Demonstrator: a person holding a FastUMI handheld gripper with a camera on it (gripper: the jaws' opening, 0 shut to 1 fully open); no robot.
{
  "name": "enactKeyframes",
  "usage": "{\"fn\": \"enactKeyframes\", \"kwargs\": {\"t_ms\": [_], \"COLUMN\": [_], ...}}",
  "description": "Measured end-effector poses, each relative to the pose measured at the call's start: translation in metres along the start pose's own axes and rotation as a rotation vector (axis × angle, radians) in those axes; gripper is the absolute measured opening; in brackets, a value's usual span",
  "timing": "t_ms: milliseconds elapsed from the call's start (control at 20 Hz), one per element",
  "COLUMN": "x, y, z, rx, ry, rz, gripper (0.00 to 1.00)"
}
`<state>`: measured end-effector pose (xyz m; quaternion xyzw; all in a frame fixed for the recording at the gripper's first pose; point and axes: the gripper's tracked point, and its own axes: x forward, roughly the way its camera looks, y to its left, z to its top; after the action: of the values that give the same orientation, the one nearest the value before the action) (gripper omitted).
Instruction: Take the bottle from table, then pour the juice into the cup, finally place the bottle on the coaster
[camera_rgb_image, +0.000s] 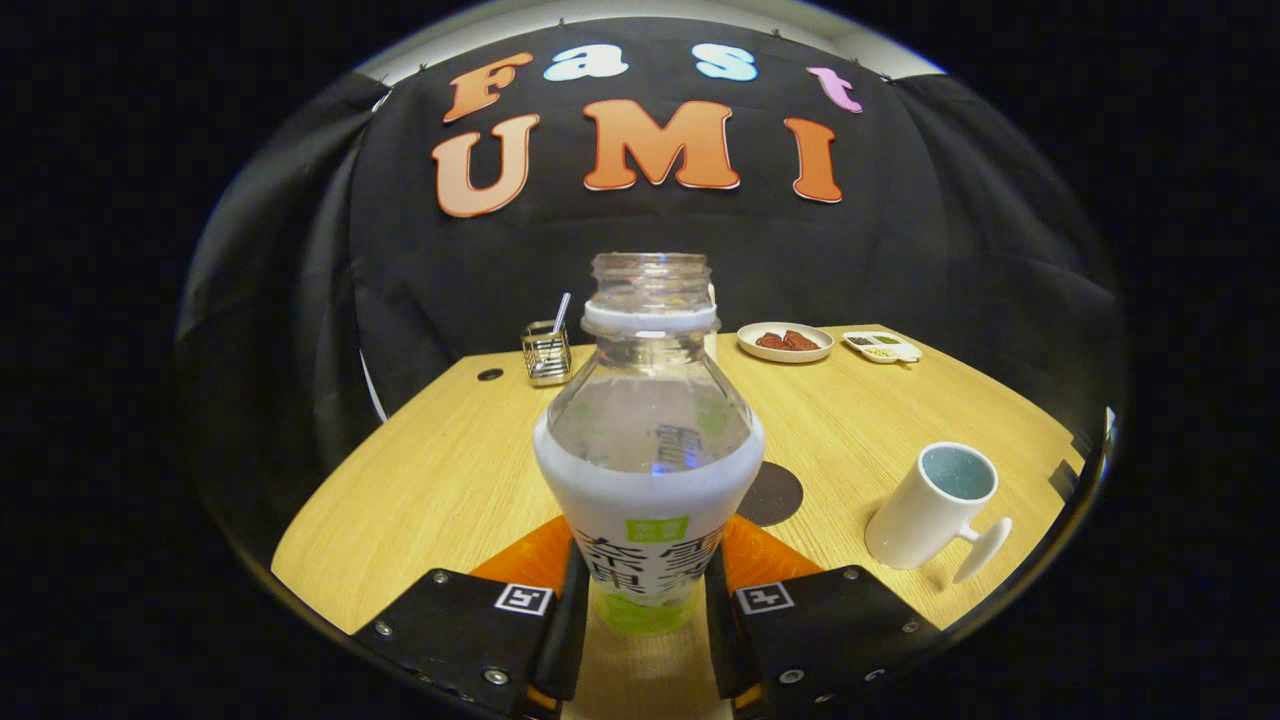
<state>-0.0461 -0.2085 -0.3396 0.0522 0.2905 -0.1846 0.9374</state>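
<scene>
My gripper (645, 610) has both fingers pressed against the lower sides of the open, capless clear bottle (648, 450), which stands upright between them over the wooden table (440, 470). Its white wrap label carries large dark characters and a small green patch; I leave them unread. Just behind the bottle lies a dark round coaster (775, 495). To the right stands a white cup (930, 508), handle toward me. Far back sit a wire holder (546, 352), a plate of reddish pieces (785, 342) and a divided dish (882, 347).
</scene>
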Motion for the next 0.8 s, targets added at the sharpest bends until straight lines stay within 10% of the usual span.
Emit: {"fn": "enactKeyframes", "kwargs": {"t_ms": [800], "x": [-0.006], "y": [-0.026], "z": [0.063], "rx": [0.519], "ry": [-0.089], "rz": [0.102], "gripper": [0.52]}}
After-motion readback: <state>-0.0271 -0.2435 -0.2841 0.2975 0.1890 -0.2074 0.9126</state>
